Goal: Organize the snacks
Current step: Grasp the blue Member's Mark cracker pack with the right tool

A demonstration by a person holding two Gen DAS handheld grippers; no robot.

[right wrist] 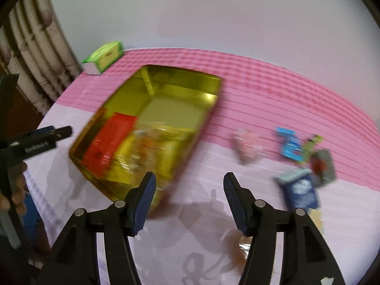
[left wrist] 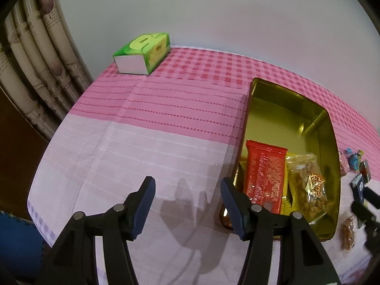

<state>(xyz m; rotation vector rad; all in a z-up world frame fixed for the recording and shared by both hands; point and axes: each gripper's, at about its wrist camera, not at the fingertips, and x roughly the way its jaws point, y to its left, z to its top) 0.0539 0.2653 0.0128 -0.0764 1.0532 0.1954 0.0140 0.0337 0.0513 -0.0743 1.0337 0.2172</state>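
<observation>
Snacks partly sorted; both claws empty.

Gold rectangular metal tin (left wrist: 329, 142) on the pink checked surface (left wrist: 166, 109) holds a red foil packet (left wrist: 264, 178) and a clear bag of fried bits (left wrist: 308, 186). Blue, pink and dark packets (right wrist: 291, 146) lie loose, right of the tin. My left claw (left wrist: 187, 205) and right claw (right wrist: 188, 203) gape wide, gripping nothing.

The left claw (left wrist: 187, 201) is wide open, with nothing between its two blue fingers (left wrist: 144, 204). The right claw (right wrist: 188, 201) is wide open too and holds nothing. A hand (right wrist: 14, 190) grips the left claw's handle.
</observation>
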